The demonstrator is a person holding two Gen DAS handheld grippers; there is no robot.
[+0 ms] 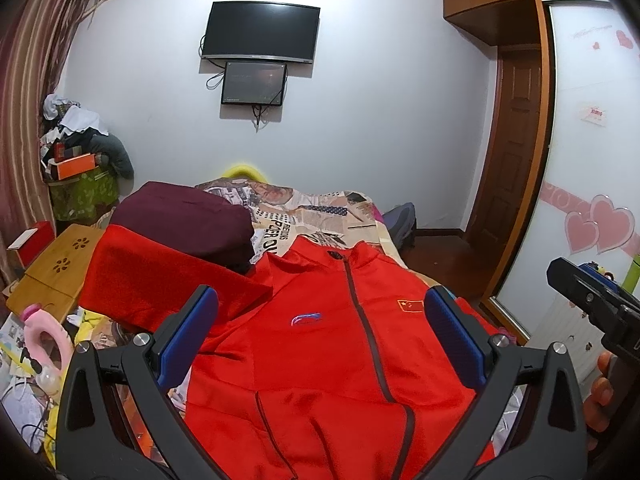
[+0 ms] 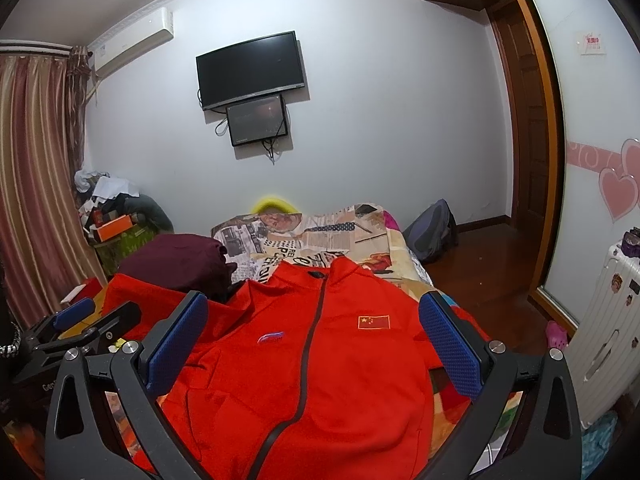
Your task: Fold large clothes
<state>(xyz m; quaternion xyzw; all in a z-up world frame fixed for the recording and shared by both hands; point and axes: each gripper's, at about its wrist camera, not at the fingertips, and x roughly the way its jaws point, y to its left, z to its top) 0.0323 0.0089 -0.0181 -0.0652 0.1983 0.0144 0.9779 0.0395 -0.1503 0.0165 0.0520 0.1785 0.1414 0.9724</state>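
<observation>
A red zip-up jacket (image 1: 320,340) lies front-up and spread flat on the bed, collar far from me, with a grey zipper, a logo on one side of the chest and a flag patch on the other. Its left sleeve stretches out to the left (image 1: 160,280). It also shows in the right wrist view (image 2: 312,360). My left gripper (image 1: 320,344) hovers above the jacket, open and empty. My right gripper (image 2: 316,348) hovers above it too, open and empty. The right gripper shows at the right edge of the left wrist view (image 1: 592,300), and the left gripper at the left edge of the right wrist view (image 2: 92,320).
A folded maroon garment (image 1: 188,224) lies on the bed beyond the left sleeve. The bed has a newspaper-print cover (image 1: 304,212). A small wooden table (image 1: 52,272) and clutter stand to the left. A wardrobe with sliding doors (image 1: 592,160) and a white suitcase (image 2: 608,340) are to the right.
</observation>
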